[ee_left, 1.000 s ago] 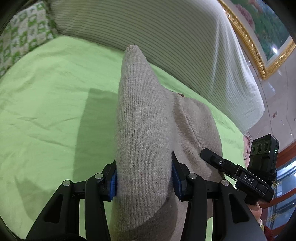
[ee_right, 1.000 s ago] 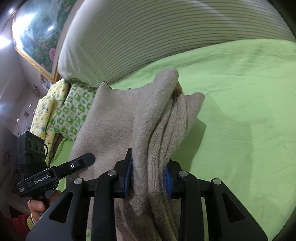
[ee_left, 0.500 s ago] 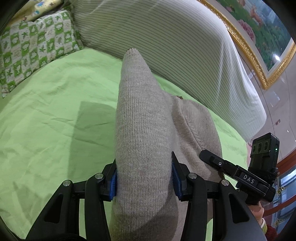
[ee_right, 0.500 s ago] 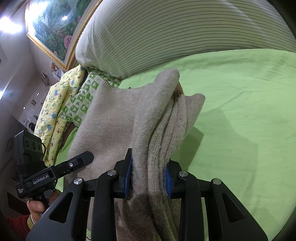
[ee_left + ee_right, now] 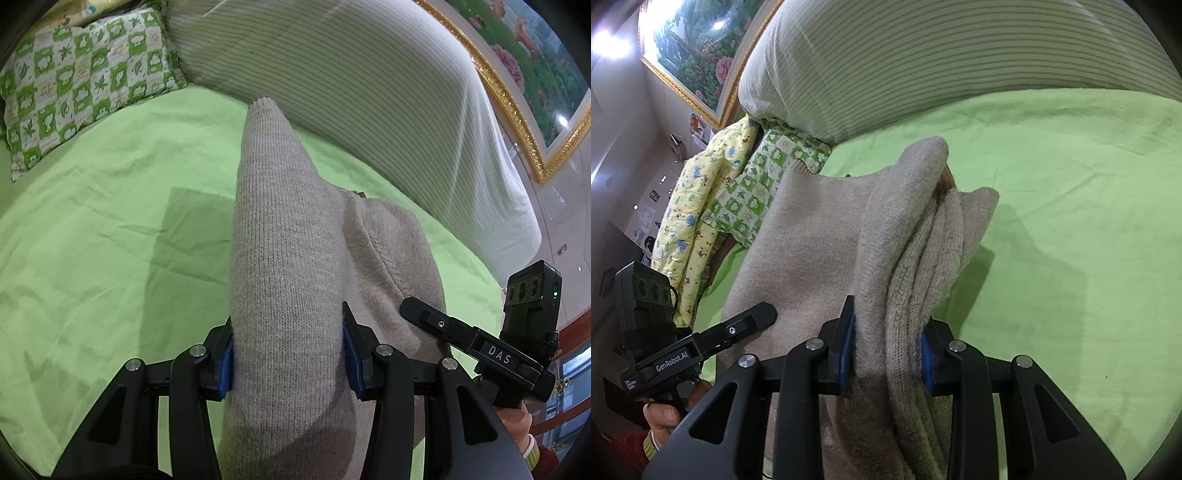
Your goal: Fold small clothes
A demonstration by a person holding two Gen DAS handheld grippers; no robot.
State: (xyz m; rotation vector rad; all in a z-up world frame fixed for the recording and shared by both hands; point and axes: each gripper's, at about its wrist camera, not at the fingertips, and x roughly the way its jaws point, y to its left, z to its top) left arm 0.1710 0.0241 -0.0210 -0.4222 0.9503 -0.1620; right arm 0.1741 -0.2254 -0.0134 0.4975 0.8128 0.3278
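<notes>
A small beige knit sweater [image 5: 288, 258] hangs between both grippers above a lime-green bed sheet [image 5: 92, 240]. My left gripper [image 5: 288, 354] is shut on one thick folded end of it, blue pads pressing the knit from both sides. The sweater [image 5: 820, 229] stretches leftwards in the right wrist view, where my right gripper [image 5: 886, 358] is shut on its bunched other end with several layers between the pads. Each view shows the other gripper beside the cloth: the right gripper [image 5: 476, 343] and the left gripper [image 5: 701, 343], each held by a hand.
A large striped white pillow [image 5: 351, 81] lies along the far side of the bed. A green-and-white checked pillow [image 5: 81, 77] and a yellow printed quilt [image 5: 698, 206] sit at one end. A gold-framed painting [image 5: 517, 55] hangs on the wall behind.
Both grippers have carried the sweater sideways across the bed; the checked pillow and quilt have come further into view. Both grips are unchanged.
</notes>
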